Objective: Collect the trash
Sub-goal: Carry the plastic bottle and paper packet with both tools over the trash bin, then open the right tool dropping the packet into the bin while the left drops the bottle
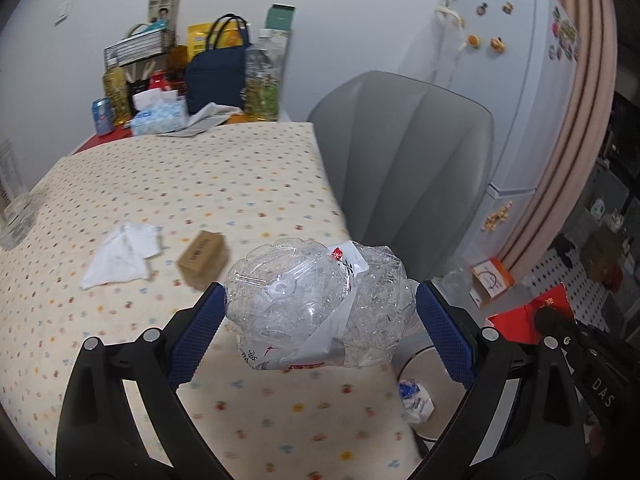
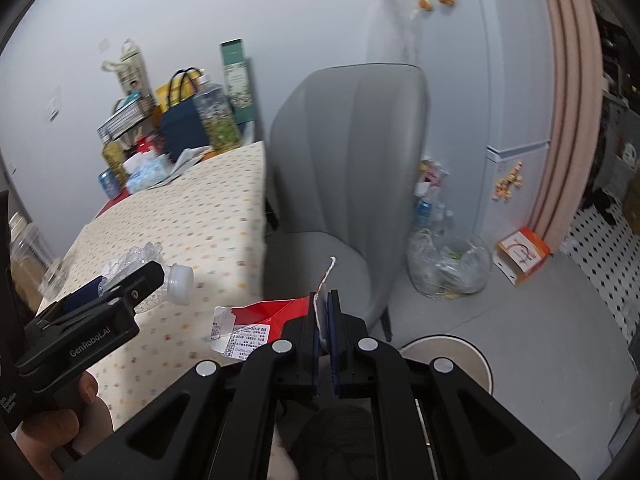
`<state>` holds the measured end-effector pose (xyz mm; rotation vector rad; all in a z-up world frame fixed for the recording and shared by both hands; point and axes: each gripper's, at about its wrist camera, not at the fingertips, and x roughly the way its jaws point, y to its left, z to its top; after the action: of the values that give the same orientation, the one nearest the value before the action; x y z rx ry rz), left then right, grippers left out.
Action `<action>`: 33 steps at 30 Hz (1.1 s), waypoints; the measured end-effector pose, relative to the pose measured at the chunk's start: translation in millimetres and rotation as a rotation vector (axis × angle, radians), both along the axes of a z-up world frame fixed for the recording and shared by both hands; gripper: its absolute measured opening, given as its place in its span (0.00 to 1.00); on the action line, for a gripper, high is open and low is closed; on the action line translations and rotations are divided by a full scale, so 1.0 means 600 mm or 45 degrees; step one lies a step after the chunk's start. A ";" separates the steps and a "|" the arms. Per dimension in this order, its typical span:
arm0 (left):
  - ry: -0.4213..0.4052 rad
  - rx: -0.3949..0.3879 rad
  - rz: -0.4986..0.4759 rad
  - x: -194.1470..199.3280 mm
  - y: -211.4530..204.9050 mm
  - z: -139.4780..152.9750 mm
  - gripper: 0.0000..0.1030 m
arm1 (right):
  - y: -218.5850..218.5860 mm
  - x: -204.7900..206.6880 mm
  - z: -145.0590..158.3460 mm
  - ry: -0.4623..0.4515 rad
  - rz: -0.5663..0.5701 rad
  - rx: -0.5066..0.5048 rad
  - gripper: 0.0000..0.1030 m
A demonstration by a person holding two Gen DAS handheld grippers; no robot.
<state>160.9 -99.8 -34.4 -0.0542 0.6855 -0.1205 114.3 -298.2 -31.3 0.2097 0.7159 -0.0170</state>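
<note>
My left gripper (image 1: 320, 308) is shut on a crushed clear plastic bottle (image 1: 312, 304) and holds it above the table's right edge. The bottle also shows in the right wrist view (image 2: 160, 272), with its white cap pointing right. My right gripper (image 2: 325, 312) is shut on the white string handle of a red paper bag (image 2: 264, 320), held beside the table. The red bag shows in the left wrist view (image 1: 532, 312). A crumpled white tissue (image 1: 120, 256) and a small brown cardboard box (image 1: 202, 258) lie on the dotted tablecloth (image 1: 200, 184).
A grey chair (image 2: 340, 184) stands at the table's right. A clear bag of trash (image 2: 452, 264) and an orange box (image 2: 522, 254) sit on the floor by the fridge (image 1: 520, 100). Bottles, bags and a tissue pack (image 1: 158, 116) crowd the table's far end. A crumpled wrapper (image 1: 416, 398) lies on the floor.
</note>
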 end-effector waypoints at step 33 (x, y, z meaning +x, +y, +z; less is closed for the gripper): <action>0.118 0.166 -0.343 0.045 -0.285 -0.076 0.91 | -0.285 -0.040 -0.112 0.145 -0.469 0.069 0.53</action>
<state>188.2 -270.9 -80.2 0.1594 0.7900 -0.3333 90.6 -469.4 -98.4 0.3931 0.7835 -0.3636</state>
